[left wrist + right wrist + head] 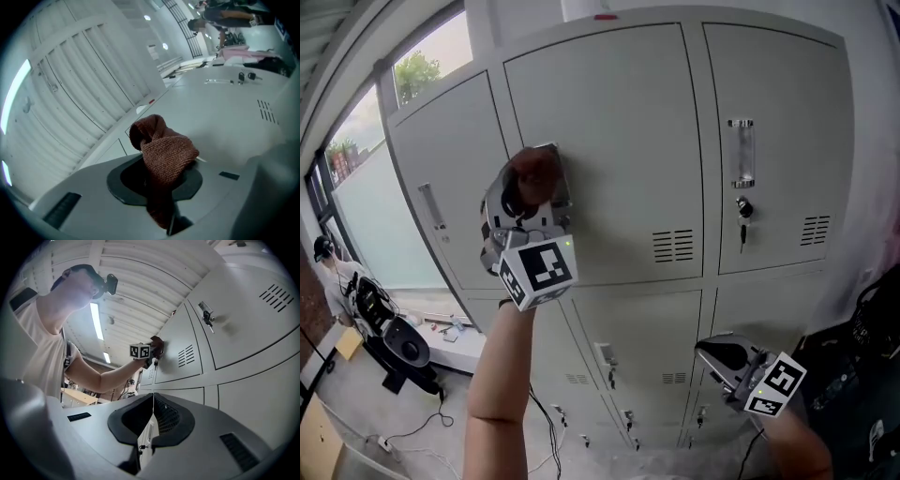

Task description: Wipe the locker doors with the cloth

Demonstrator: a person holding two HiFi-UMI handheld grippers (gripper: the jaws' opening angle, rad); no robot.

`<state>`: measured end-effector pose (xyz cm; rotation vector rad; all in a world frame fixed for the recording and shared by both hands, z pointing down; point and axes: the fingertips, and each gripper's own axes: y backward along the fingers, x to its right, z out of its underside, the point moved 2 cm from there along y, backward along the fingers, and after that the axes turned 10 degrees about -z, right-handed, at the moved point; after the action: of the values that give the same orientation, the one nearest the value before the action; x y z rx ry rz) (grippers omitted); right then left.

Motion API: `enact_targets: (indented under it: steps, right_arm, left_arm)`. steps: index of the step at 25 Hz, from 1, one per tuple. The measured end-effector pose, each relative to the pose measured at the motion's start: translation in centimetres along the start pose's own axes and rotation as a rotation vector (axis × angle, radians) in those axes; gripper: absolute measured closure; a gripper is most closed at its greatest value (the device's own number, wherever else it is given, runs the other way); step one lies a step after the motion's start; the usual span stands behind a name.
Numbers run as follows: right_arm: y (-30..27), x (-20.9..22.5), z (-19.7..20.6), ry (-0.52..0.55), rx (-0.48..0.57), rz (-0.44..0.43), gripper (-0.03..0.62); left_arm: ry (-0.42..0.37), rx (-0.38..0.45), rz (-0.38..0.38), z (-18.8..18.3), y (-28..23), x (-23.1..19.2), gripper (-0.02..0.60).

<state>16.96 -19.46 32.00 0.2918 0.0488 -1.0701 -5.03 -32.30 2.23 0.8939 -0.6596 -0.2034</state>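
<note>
Finding: no legible text, brand, number or label in any view.

- **Left marker cube:** The left white marker cube (539,270), on the left gripper (534,178) at 9 o'clock in the head view, carries black-and-white square code patterns only, with no letters or digits.
- **Right marker cube:** The right white marker cube (775,384), on the right gripper (712,352) at 4 o'clock, carries the same kind of pattern.
- **Label holder:** The clear plastic label holder (741,152), on the grey metal locker door (778,103) at 2 o'clock, shows nothing readable.
</note>
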Motion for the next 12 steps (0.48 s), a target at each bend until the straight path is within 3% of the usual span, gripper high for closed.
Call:
enact_targets:
  steps: [3, 6, 12]
  right_arm:
    - [0.9, -0.3, 0.0, 0.006, -0.008, 0.017, 0.577]
    - [1.2, -0.2, -0.2, 0.023, -0.014, 0.021, 0.577]
    - [1.5, -0.1, -0.7, 0.029, 0.002, 0.037, 0.576]
  left_arm:
    - [-0.022, 0.038, 0.059, -2.6, -0.6, 1.9, 0.509]
    - [-0.14, 0.103, 0.125, -5.7, -1.3, 4.3, 0.509]
    - [-0.269, 0.284, 0.386, -14.2, 0.1, 13.2, 0.509]
